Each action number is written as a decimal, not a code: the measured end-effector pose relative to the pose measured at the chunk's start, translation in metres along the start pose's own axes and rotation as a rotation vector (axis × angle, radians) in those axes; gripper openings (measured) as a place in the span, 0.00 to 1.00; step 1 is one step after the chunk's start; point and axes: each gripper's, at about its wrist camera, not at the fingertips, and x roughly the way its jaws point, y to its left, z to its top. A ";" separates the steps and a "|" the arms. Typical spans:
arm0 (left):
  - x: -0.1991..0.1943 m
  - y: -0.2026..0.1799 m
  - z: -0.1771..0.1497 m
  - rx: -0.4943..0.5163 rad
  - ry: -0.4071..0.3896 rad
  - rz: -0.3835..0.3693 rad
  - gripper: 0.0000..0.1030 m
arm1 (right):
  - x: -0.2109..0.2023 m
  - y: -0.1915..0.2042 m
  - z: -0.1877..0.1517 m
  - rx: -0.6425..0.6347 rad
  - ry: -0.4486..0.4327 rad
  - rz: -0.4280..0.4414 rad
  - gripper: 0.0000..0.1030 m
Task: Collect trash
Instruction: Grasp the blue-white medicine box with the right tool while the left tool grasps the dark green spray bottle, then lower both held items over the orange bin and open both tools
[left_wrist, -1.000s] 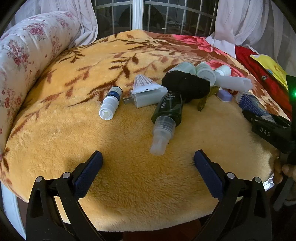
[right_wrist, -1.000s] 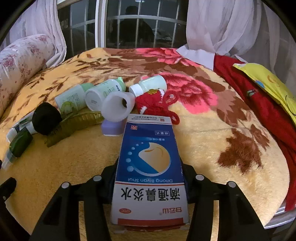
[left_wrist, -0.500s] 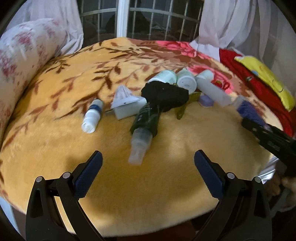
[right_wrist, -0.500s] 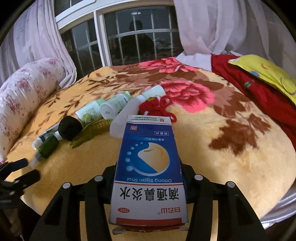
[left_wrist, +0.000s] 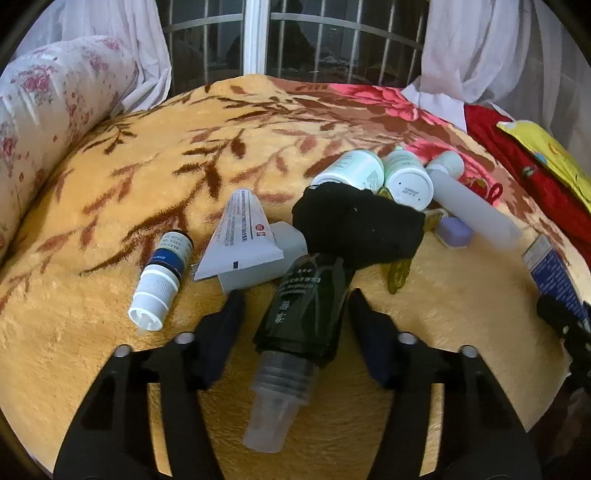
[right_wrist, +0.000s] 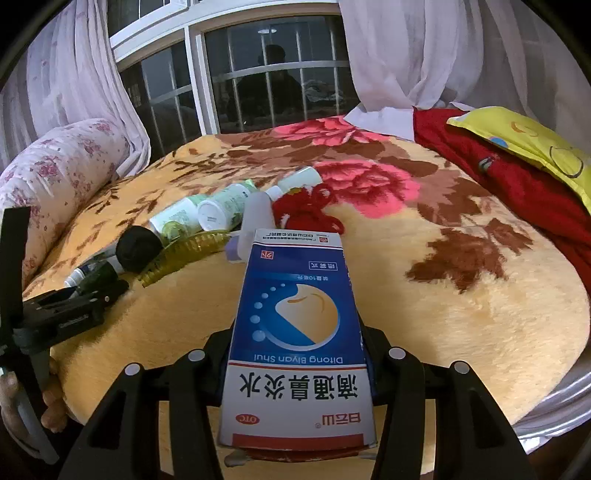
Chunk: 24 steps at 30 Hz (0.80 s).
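Note:
A dark green spray bottle (left_wrist: 304, 315) with a clear cap lies on the yellow blanket. My left gripper (left_wrist: 295, 299) has its fingers on either side of the bottle's body, closed in near its sides; whether they touch it I cannot tell. My right gripper (right_wrist: 297, 332) is shut on a blue and white medicine box (right_wrist: 297, 332) and holds it above the blanket. The box's end (left_wrist: 554, 273) and the left gripper (right_wrist: 74, 310) each show in the other view. A small blue-banded bottle (left_wrist: 162, 280), a white tube (left_wrist: 240, 236) and a black cloth ball (left_wrist: 356, 227) lie close by.
Beyond the ball lie white and green bottles (left_wrist: 406, 177), a frosted tube (left_wrist: 472, 206), a lilac piece (left_wrist: 456, 230), an olive comb (right_wrist: 184, 254) and red yarn (right_wrist: 306, 210). A floral bolster (left_wrist: 48, 103) lines the left. Red cloth and a yellow pillow (right_wrist: 517, 140) lie right.
My left gripper has moved forward over the blanket and narrowed from wide open to around the green spray bottle. My right gripper has drawn back and up with the box.

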 end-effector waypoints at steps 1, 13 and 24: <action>-0.001 0.001 -0.001 0.003 -0.008 0.008 0.34 | 0.000 0.002 0.000 -0.002 0.000 0.001 0.49; -0.054 0.009 -0.021 -0.007 -0.091 -0.033 0.33 | -0.030 0.024 -0.010 -0.040 -0.024 0.033 0.49; -0.125 0.014 -0.081 0.034 -0.091 -0.053 0.33 | -0.085 0.070 -0.055 -0.162 0.006 0.195 0.49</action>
